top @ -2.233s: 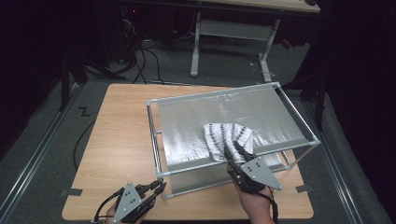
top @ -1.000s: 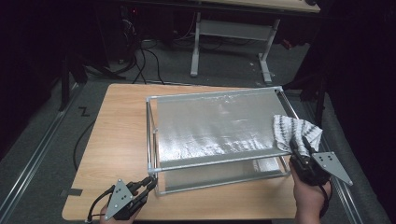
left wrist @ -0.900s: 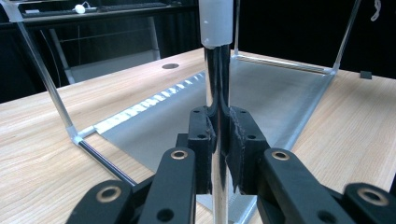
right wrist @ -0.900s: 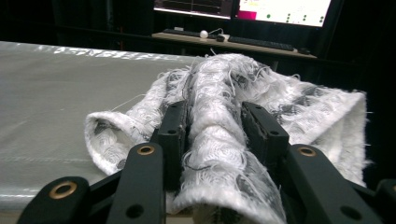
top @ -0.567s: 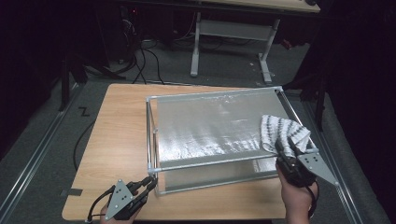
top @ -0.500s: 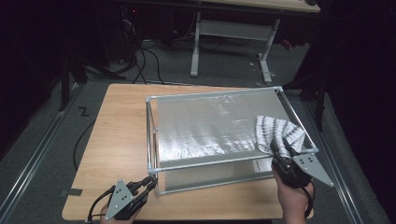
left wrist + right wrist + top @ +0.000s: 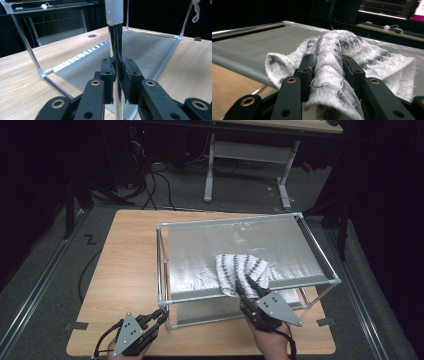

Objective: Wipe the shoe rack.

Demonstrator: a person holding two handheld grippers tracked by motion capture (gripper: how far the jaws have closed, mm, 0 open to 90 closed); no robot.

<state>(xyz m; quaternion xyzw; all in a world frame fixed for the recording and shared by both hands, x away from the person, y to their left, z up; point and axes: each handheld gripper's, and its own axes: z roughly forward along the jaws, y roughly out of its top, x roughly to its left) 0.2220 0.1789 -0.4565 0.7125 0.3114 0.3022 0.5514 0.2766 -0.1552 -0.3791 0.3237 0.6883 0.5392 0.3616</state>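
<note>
- Left gripper (image 7: 117, 75) was clamped on the frame's corner post (image 7: 115, 45), steadying the frame (image 7: 320, 252) on the table (image 7: 125, 265).
- Right gripper (image 7: 328, 67) was pinching a fold of the striped cloth (image 7: 242, 270), which lay on the frame's grey top sheet (image 7: 250, 237).
- My read for wiping: keep cloth flat, light pressure, overlapping strokes, post grip firm so the frame can't slide.

Wooden table (image 7: 125, 270), metal-framed rack (image 7: 240, 295) standing on it
</note>
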